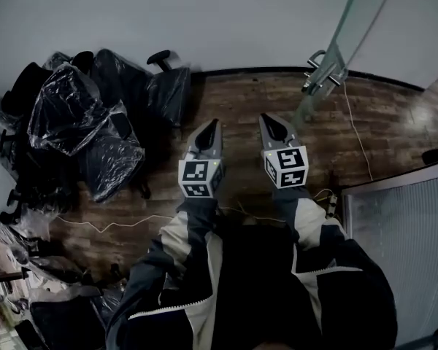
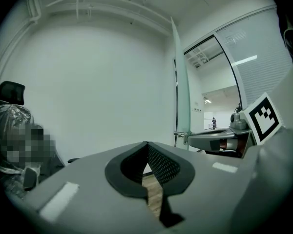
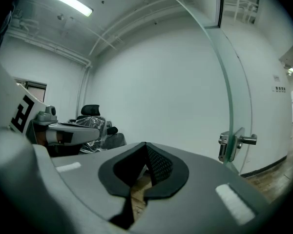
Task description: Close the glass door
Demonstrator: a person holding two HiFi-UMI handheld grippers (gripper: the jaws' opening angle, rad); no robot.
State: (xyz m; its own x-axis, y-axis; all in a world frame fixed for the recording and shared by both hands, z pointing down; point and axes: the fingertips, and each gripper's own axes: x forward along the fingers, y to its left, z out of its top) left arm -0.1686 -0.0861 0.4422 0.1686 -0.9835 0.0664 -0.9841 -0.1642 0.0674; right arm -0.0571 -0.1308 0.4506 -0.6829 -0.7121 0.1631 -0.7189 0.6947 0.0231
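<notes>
At one o'clock the glass door (image 1: 344,36) stands well apart; we hold the left gripper (image 1: 214,125) and right gripper (image 1: 267,118) side by side, fingers pressed together on nothing.

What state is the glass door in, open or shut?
Open: the glass door stands swung away from the doorway, its handle edge free.

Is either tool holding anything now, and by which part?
Nothing is held: the left tool and the right tool are both shut and empty.
</notes>
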